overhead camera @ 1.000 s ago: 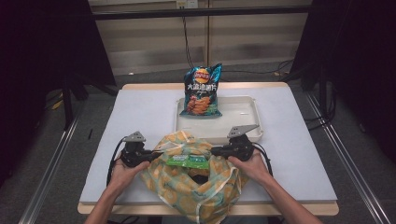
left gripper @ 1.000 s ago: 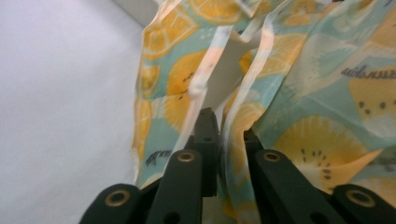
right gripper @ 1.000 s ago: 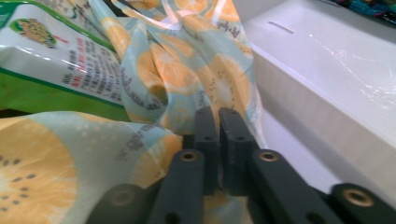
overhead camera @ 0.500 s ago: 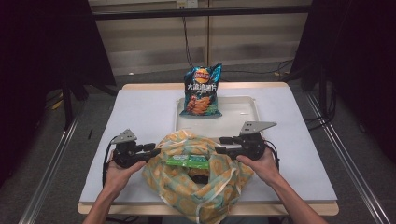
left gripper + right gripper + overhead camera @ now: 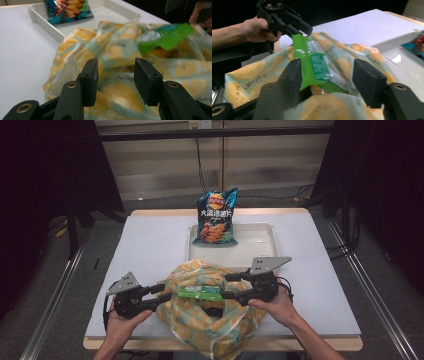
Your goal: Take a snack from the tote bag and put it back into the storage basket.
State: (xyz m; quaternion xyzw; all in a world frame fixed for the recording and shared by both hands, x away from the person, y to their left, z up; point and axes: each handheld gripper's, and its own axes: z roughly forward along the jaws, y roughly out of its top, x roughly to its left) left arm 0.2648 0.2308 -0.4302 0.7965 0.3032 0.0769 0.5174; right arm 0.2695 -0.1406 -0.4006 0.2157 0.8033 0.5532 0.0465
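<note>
Both grippers drawn apart off the bag (image 5: 210, 320), fingers just opening, nothing gripped, green packet (image 5: 200, 293) between

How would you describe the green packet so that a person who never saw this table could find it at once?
Start at the white table; at its near edge lies a cloth bag printed with yellow lemon slices. The green packet lies across the bag's open mouth. It is flat and bright green, unlike the blue chips bag on the white tray behind.

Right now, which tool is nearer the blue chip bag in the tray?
Right. The right tool sits just past the near rim of the tray, below and slightly right of the chip bag. The left tool is farther off, at the patterned bag's left edge.
</note>
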